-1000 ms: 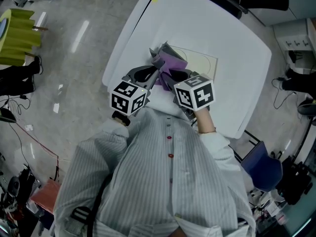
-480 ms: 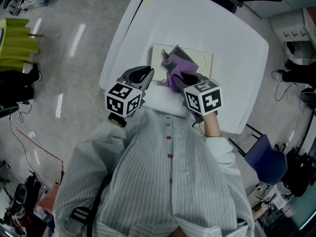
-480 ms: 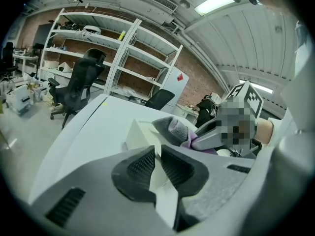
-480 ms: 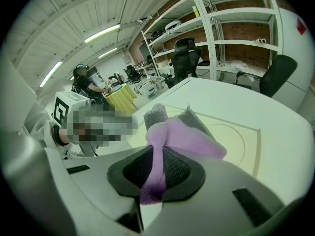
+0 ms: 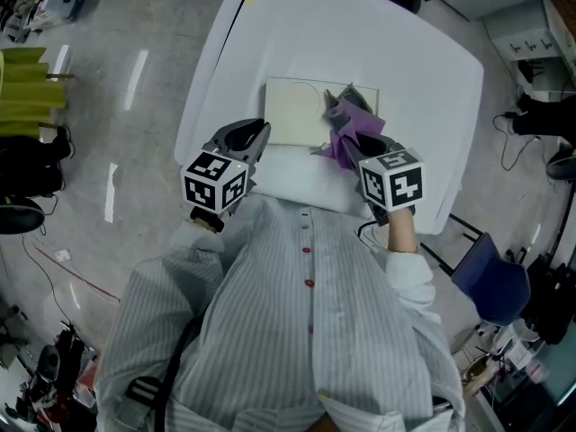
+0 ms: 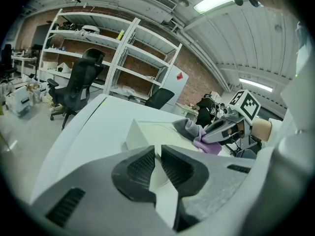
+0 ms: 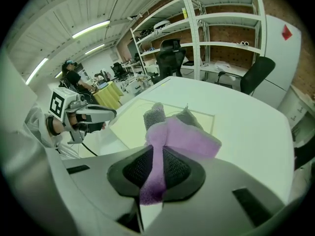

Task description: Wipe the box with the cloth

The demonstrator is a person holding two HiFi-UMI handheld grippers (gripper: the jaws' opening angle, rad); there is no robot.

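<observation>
Head view shows one white tabletop [image 5: 360, 34], one flat pale box [image 5: 292, 111] lying on it just above the frame's centre, one purple-and-grey cloth [image 5: 349, 126], and two hand-held grippers, each with a marker cube. The cloth sits bunched on the box's right end, and part of it hangs past the box's lower right corner. The right hand-held gripper [image 5: 358, 148] reaches up from the lower right and is clenched on the cloth. In the right gripper view its jaws [image 7: 153, 168] are pressed together on a purple fold of the cloth [image 7: 182, 134], which rises from between the pads and spreads over the box [image 7: 130, 122] ahead. The left hand-held gripper [image 5: 245, 136] is just beside the box's lower left corner, at the tabletop's left part; whether it touches the box cannot be told. In the left gripper view its jaws [image 6: 157, 150] are drawn almost together, only a thin slit between the pads, and nothing is grasped. Beyond them the box [image 6: 147, 132] is at mid frame, with the cloth [image 6: 193, 129] and the right hand-held gripper [image 6: 221, 129] at its far right end.
</observation>
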